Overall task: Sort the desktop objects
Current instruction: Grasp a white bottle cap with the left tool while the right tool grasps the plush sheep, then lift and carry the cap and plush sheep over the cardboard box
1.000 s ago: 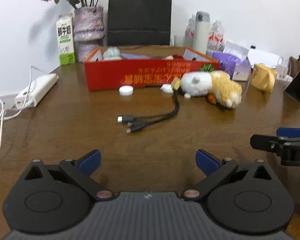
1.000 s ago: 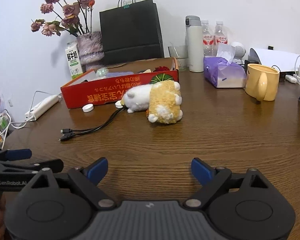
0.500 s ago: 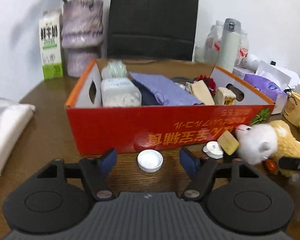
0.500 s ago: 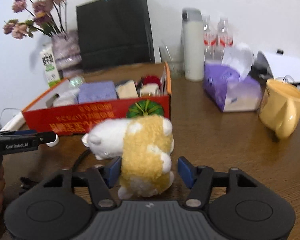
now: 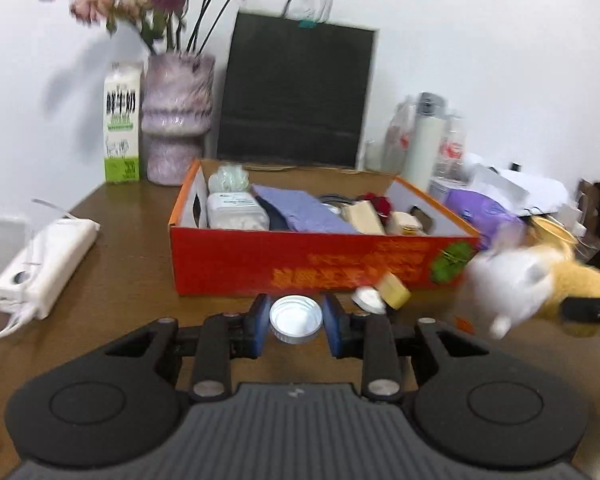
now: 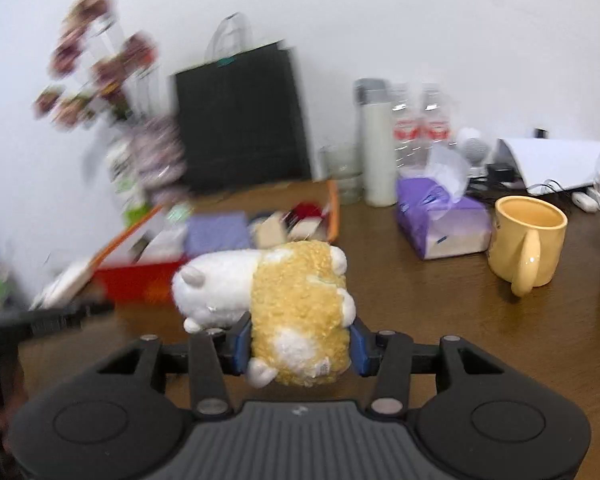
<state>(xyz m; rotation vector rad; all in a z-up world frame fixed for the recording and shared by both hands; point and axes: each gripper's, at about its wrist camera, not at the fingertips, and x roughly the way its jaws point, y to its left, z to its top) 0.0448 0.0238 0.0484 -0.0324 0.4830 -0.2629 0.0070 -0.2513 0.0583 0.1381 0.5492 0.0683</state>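
My left gripper [image 5: 296, 322] is shut on a white bottle cap [image 5: 296, 319], held just in front of the red cardboard box [image 5: 308, 268]. The box holds a purple cloth, a white packet and several small items. My right gripper [image 6: 298, 346] is shut on a white and yellow plush toy [image 6: 288, 312] and holds it above the table. The plush also shows at the right of the left wrist view [image 5: 536, 284]. A second white cap [image 5: 366, 300] and a tan block [image 5: 394, 290] lie by the box front.
A white power strip [image 5: 44, 264] lies at the left. A milk carton [image 5: 122, 124], a vase [image 5: 178, 116] and a black bag [image 5: 296, 92] stand behind the box. A purple tissue pack [image 6: 440, 220], a yellow mug [image 6: 528, 248] and a thermos [image 6: 376, 144] stand at the right.
Both grippers advanced toward the box and closed. The left one took the white cap; the right one took the plush toy and lifted it off the table.
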